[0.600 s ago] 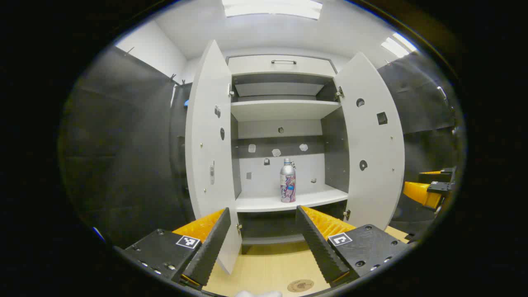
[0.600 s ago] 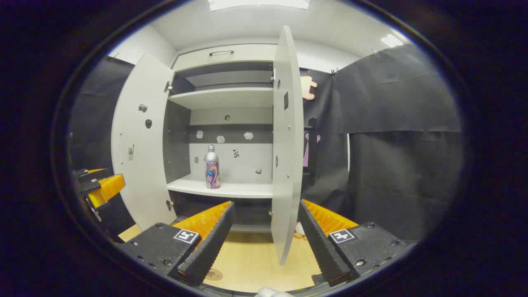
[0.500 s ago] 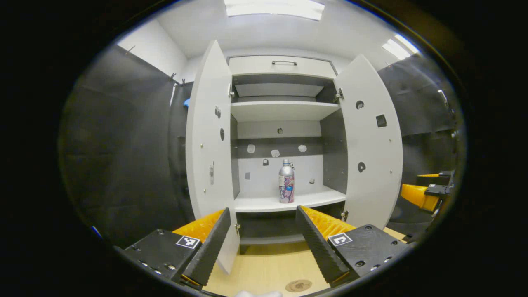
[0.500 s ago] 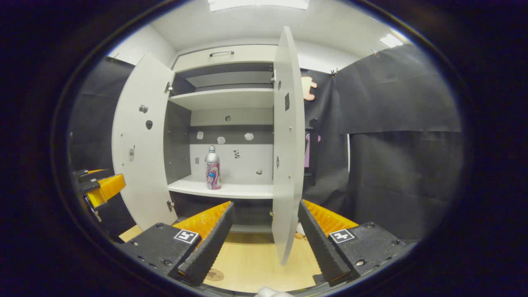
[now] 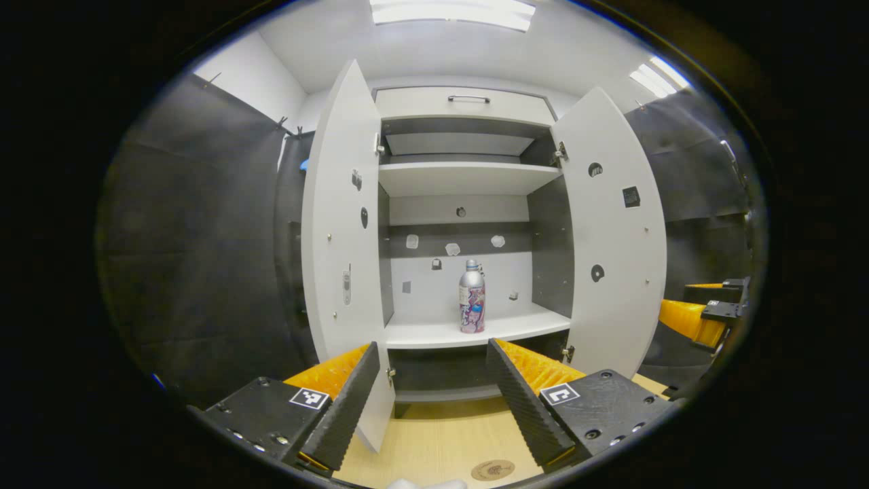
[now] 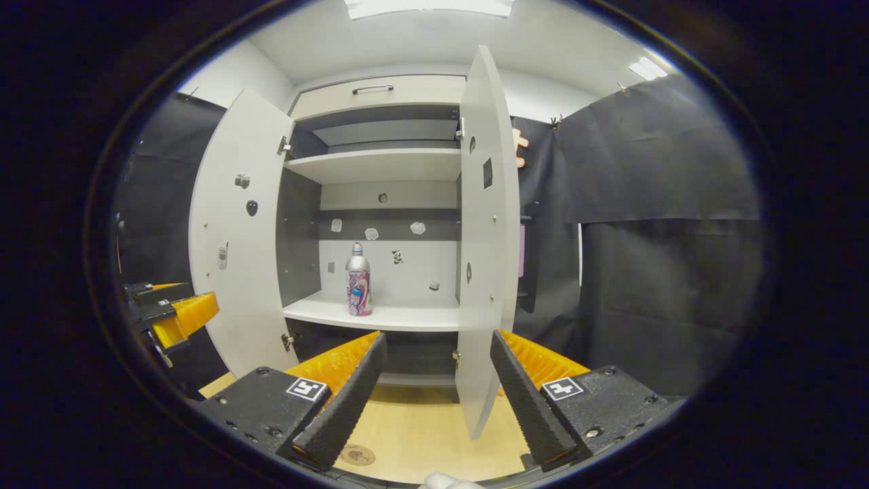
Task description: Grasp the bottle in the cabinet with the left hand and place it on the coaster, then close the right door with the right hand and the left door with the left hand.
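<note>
Standing upright on the smooth white shelf point(image 5: 475, 334): cylindrical metallic bottle point(image 5: 472, 305).

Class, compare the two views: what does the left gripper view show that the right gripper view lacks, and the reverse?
Left gripper view: the right gripper at its right edge. Right gripper view: the left gripper at its left edge. Both: the bottle upright on the lower shelf, the left door and right door open, the coaster on the table.
</note>
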A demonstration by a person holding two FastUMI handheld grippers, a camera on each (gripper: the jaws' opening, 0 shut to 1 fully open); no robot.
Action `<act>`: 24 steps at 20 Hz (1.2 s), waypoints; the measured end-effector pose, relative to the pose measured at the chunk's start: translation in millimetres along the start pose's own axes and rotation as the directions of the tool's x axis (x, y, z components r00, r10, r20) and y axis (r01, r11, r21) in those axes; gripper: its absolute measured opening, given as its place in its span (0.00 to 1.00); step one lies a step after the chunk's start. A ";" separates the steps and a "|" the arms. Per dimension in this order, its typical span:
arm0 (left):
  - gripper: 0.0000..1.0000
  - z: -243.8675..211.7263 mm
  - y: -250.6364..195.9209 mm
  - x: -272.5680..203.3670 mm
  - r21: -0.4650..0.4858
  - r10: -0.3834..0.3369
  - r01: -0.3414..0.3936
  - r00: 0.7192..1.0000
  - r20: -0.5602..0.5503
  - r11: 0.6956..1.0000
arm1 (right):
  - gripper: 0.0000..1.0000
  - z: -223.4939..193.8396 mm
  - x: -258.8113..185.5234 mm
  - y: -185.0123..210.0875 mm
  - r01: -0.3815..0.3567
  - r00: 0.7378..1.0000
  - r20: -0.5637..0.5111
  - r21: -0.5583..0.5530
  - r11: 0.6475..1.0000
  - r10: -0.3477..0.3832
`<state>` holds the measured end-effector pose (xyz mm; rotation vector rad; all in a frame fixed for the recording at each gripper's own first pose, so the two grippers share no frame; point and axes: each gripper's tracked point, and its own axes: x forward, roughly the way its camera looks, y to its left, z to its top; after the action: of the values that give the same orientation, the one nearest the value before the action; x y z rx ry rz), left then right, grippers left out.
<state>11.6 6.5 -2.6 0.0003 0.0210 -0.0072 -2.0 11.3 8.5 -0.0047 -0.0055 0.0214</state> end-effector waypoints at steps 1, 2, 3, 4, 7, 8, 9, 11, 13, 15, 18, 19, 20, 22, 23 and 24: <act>0.97 0.6 0.7 1.3 0.001 0.002 -0.002 1.000 0.000 1.000 | 1.00 0.3 0.3 1.1 -0.001 1.000 0.001 0.000 1.000 0.001; 0.96 -0.2 1.5 3.6 0.003 0.001 -0.001 1.000 -0.002 1.000 | 1.00 1.1 0.1 1.3 -0.003 1.000 0.001 0.000 1.000 0.003; 0.97 -1.1 1.8 6.4 0.005 0.002 -0.002 1.000 -0.004 1.000 | 1.00 1.2 0.1 1.5 -0.004 1.000 -0.001 -0.001 1.000 0.004; 0.98 -1.2 2.4 9.0 0.006 0.004 -0.004 1.000 -0.007 1.000 | 1.00 2.8 0.5 1.4 -0.005 1.000 -0.002 0.000 1.000 0.005; 0.98 1.5 -0.3 21.5 0.006 -0.004 0.004 1.000 0.001 1.000 | 1.00 5.9 2.3 1.8 -0.003 1.000 -0.002 0.002 1.000 0.003; 0.97 3.3 -1.2 26.5 0.005 -0.007 0.007 1.000 0.007 1.000 | 1.00 6.9 1.6 1.2 -0.003 1.000 -0.002 0.001 1.000 0.003; 0.98 4.9 -3.2 32.2 0.003 -0.012 0.012 1.000 0.011 1.000 | 1.00 8.7 1.8 1.0 -0.003 1.000 -0.001 0.001 1.000 0.003; 0.97 8.7 -5.8 48.4 0.002 -0.020 0.020 1.000 0.022 1.000 | 1.00 12.6 1.4 1.7 -0.005 1.000 -0.004 0.000 1.000 0.005; 0.96 14.3 -9.3 68.2 0.003 -0.027 0.027 0.999 0.036 1.000 | 1.00 18.3 3.4 6.0 -0.007 1.000 -0.003 -0.001 1.000 0.007; 0.97 19.3 -14.8 92.2 0.002 -0.037 0.037 0.998 0.052 0.999 | 1.00 24.6 7.0 11.2 -0.009 1.000 0.000 -0.006 1.000 0.009; 0.97 27.8 -24.0 135.2 -0.007 -0.042 0.043 0.996 0.076 0.999 | 1.00 30.9 14.1 23.1 -0.011 1.000 0.001 -0.022 1.000 0.011; 0.97 29.9 -27.3 151.4 -0.008 -0.043 0.044 0.996 0.083 0.999 | 1.00 32.1 14.7 24.7 -0.013 1.000 -0.002 -0.022 1.000 0.013; 0.97 30.1 -31.4 167.9 -0.011 -0.046 0.047 0.995 0.085 0.999 | 1.00 32.2 13.8 24.2 -0.015 1.000 -0.006 -0.022 1.000 0.015; 0.97 28.4 -37.8 203.3 -0.005 -0.046 0.046 0.995 0.086 0.999 | 1.00 35.4 14.4 25.1 -0.013 1.000 -0.006 -0.015 1.000 0.013; 0.97 23.6 -40.5 221.1 0.004 -0.040 0.040 0.996 0.077 0.999 | 1.00 35.9 16.6 25.8 -0.011 1.000 -0.008 -0.017 1.000 0.011; 0.98 17.7 -43.3 237.7 0.007 -0.035 0.035 0.998 0.061 0.999 | 1.00 35.1 19.0 24.9 -0.005 1.000 -0.014 -0.026 1.000 0.004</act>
<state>249.3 -38.6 10.1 0.0058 -0.0402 -0.0426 16.3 36.7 43.7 -0.0305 0.0087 0.0259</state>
